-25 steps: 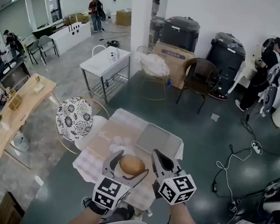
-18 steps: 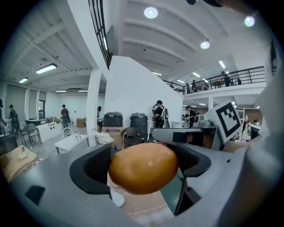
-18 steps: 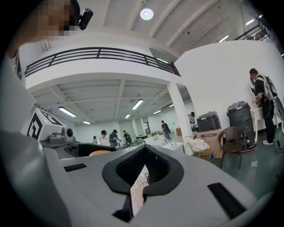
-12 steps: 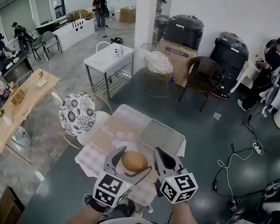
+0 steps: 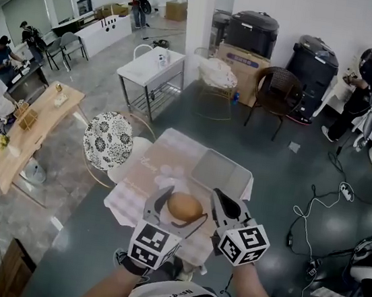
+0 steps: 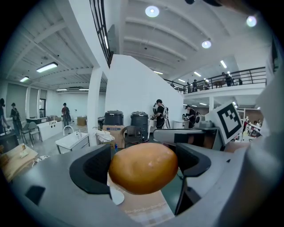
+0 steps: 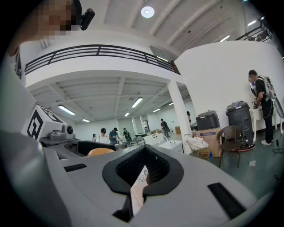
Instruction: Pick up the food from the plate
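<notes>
A round golden-brown bun [image 5: 184, 206] hangs above the near edge of the table [image 5: 140, 198], and my left gripper [image 5: 176, 210] is shut on it. In the left gripper view the bun [image 6: 143, 167] fills the gap between the two dark jaw pads, and part of a white plate [image 6: 116, 195] shows below it on the cloth. My right gripper [image 5: 223, 209] sits just right of the bun, shut with nothing in it. From the right gripper view its jaws meet at the tips [image 7: 141, 179], and the bun [image 7: 100, 151] peeks out at the left.
A pink checked cloth covers the small table, with a grey tray [image 5: 220, 173] at its far right. A black-and-white patterned round chair [image 5: 109, 141] stands to the left. A white metal table [image 5: 151, 68], a brown chair [image 5: 277, 92] and floor cables [image 5: 316, 195] lie beyond.
The left gripper keeps its hold on the bun and the right stays shut. Both have drifted slightly up and right in the head view as the camera shifted.
</notes>
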Motion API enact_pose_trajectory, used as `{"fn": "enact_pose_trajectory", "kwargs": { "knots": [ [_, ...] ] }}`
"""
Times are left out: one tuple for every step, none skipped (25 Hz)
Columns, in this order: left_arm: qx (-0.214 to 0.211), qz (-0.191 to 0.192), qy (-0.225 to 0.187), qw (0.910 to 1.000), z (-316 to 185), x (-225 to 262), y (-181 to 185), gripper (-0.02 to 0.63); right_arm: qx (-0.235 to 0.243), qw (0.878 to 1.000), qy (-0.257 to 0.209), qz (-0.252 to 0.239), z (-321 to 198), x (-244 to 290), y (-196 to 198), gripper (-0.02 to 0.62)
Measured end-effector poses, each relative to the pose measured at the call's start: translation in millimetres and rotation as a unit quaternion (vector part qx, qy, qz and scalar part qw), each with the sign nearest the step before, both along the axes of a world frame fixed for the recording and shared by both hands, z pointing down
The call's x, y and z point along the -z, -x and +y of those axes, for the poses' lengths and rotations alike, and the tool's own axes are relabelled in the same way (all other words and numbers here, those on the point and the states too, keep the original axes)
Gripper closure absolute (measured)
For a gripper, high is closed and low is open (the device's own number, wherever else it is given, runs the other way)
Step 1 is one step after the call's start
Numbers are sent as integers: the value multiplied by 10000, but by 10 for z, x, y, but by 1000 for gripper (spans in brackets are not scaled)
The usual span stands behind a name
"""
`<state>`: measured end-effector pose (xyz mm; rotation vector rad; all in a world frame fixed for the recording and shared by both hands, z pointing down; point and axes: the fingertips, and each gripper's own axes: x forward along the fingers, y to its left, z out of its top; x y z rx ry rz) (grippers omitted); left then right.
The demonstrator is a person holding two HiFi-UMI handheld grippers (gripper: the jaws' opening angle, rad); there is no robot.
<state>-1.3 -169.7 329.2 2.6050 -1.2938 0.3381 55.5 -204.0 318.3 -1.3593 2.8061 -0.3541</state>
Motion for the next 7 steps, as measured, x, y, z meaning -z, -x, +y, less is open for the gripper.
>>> {"fn": "enact_pose_trajectory", "kwargs": {
  "knots": [
    [2, -6, 14, 10000, -5, -15, 7, 160, -3, 10000, 8, 5, -3, -12, 6, 581],
    [4, -12, 28, 10000, -11, -27, 14, 160, -6, 10000, 13, 8, -8, -21, 13, 581],
    [6, -17, 38, 10000, -20, -36, 24, 160, -8, 10000, 16, 11, -15, -28, 21, 581],
    [9, -20, 43, 10000, -29, -42, 33, 160, -12, 10000, 19, 14, -24, -33, 28, 581],
    [12, -22, 43, 10000, -39, -46, 42, 160, -16, 10000, 21, 17, -33, -37, 34, 581],
    [16, -24, 42, 10000, -49, -50, 50, 160, -19, 10000, 22, 21, -43, -41, 38, 581],
    [18, -26, 42, 10000, -58, -53, 57, 160, -23, 10000, 23, 25, -53, -45, 43, 581]
  ]
}}
